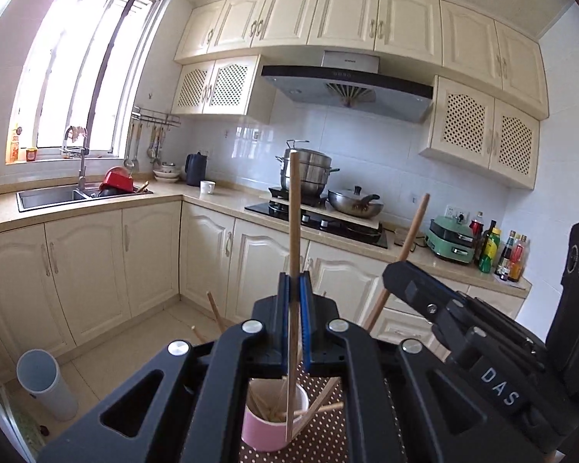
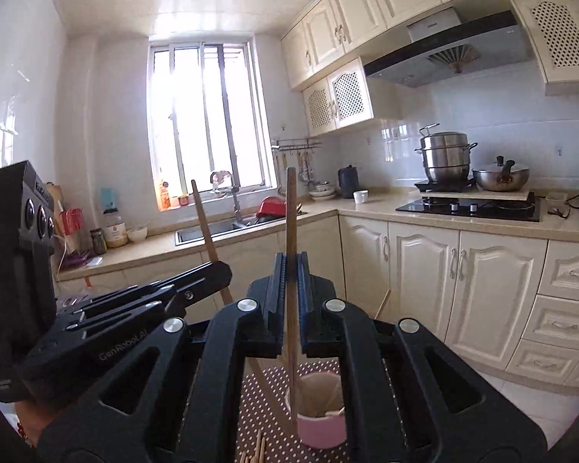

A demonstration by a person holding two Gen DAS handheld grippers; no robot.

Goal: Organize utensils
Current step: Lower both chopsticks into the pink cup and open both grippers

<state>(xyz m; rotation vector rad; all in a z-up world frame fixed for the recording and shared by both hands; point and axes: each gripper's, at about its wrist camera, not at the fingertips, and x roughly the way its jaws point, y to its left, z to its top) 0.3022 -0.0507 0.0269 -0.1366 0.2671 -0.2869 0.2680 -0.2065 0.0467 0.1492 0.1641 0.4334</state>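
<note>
Both grippers hang over the pink cup (image 1: 276, 420) on the dotted mat (image 2: 266, 397). Left gripper (image 1: 294, 289) pinches one chopstick (image 1: 294, 208) upright, tip inside the cup; right gripper (image 2: 290, 270) clamps another stick (image 2: 290, 216) likewise. Dropping-in looks underway; next, I'd guess, jaws part over the cup.

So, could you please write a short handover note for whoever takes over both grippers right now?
Left gripper: shut on a chopstick, upright, lower end in the pink cup.
Right gripper: shut on another chopstick, upright above the same cup.
Done: several chopsticks already stand in the cup.
Left: release both into the cup, then collect the loose chopsticks on the dotted mat.
</note>
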